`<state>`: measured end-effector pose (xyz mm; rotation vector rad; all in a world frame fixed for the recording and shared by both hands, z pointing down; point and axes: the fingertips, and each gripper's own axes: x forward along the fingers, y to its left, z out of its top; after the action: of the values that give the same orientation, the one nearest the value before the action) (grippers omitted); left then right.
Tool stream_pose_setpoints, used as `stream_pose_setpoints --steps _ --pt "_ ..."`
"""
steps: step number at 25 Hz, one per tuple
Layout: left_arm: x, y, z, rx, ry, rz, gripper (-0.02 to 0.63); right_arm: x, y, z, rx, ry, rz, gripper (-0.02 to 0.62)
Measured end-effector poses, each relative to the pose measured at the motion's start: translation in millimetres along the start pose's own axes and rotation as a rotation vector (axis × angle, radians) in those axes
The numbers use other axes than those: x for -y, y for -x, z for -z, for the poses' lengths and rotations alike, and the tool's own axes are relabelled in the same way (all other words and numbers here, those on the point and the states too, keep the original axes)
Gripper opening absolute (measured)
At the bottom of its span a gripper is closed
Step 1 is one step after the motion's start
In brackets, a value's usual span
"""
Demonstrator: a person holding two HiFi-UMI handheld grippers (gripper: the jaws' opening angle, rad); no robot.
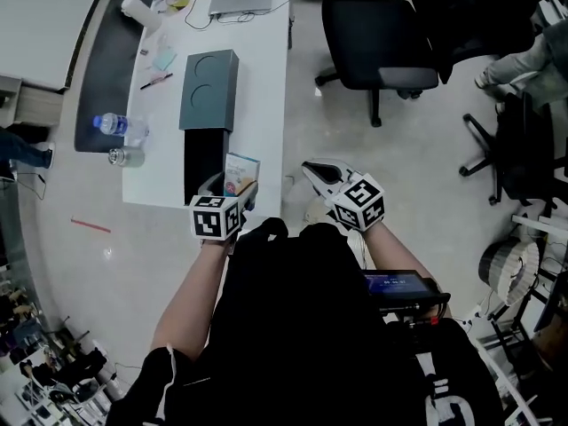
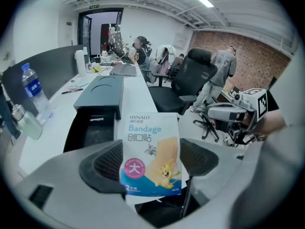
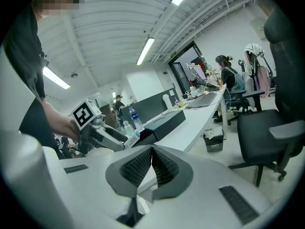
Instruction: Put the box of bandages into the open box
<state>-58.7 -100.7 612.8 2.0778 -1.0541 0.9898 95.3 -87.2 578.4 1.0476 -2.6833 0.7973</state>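
glossy printed bandage box, matt dark open box

- Bright, even light from long white ceiling tube lamps; shadows soft.
- Gripper views bulge, with dark rounded corners.
- Sharp: the white-and-blue printed bandage box; nearest foreground blurred.

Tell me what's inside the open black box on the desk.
The open box shows only a dark, bare interior. Its near end is covered by the left gripper and the bandage box it holds.
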Motion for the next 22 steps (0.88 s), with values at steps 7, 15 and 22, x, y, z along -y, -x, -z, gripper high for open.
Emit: stream_pose_setpoints --steps 7,15,22 --pt "-20 22 -7 0.060 0.061 -0.001 0.376 -7 -19 -14 -0.022 0.032 -0.016 0.026" --pt "-70 40 -15 0.098 0.110 -0.056 0.376 -22 -60 -27 -0.035 0.057 -0.065 0.026" --pt "-104 30 -7 0.054 0.125 -0.085 0.376 -25 -74 -27 -0.054 0.050 -0.060 0.026"
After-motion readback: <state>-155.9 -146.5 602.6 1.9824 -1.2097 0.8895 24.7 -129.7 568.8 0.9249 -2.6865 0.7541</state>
